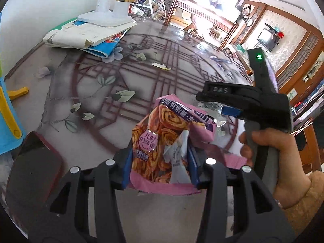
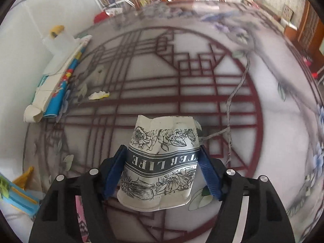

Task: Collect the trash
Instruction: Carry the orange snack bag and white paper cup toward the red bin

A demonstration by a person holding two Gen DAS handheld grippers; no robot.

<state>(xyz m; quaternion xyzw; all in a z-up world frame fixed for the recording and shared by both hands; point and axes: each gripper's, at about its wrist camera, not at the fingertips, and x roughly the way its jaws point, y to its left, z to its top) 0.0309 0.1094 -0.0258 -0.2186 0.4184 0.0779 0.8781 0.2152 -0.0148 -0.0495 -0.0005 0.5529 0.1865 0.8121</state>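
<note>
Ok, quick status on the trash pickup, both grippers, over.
Left gripper clamped on pink snack wrapper. Right gripper around crumpled paper cup, grip unclear. Yellow scrap left on table.

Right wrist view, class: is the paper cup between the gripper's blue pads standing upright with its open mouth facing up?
No. The paper cup is crumpled and inverted between the right gripper pads, its lettering upside down.

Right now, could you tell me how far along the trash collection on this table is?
Partly done. In hand: the left gripper is shut on a pink snack wrapper with a white scrap tucked in it. The right gripper has a crumpled paper cup between its pads. Left: a small yellowish scrap lies on the table near the books. No bin is in view.
</note>
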